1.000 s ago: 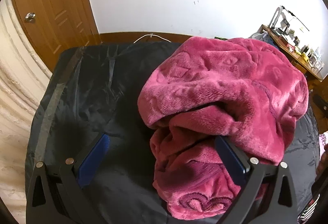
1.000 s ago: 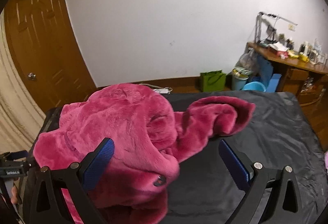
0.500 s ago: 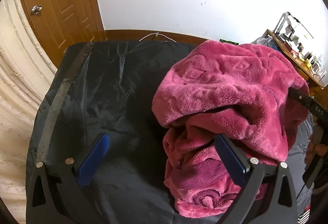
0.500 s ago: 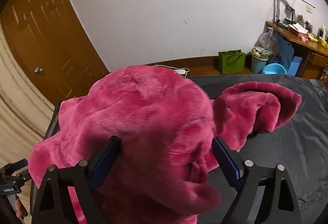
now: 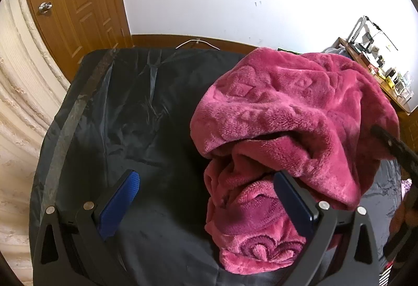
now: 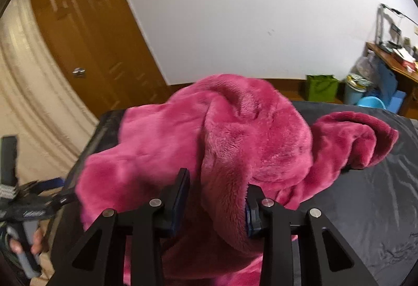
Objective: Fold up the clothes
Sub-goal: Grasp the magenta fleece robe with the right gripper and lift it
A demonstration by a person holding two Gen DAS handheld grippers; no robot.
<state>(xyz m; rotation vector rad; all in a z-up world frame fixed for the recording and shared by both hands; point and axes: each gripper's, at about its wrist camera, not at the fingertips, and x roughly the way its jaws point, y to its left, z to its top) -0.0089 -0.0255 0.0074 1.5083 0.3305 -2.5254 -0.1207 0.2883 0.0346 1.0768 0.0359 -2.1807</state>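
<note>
The right gripper (image 6: 218, 205) is clamping a thick ridge of the pink fleece robe (image 5: 295, 113) that's lying heaped on the black sheet (image 5: 125, 113), left gripper (image 5: 206, 202) gaping wide beside it, so I'd be lifting slowly to let the bunched layers drop free.

Left claw (image 5: 206, 197), right claw (image 6: 216, 203): black angular frames, blue ribbed pads (image 5: 118, 203), silver screws.

I'm looking at a plain white wall (image 6: 235, 11) with a brown wooden door (image 6: 86, 45) at its left and a cream curtain (image 5: 18, 108) hanging beside it. A cluttered wooden desk (image 6: 394, 63) is standing at the right, with a green bag (image 6: 320, 87) sitting on the wooden floor nearby.
</note>
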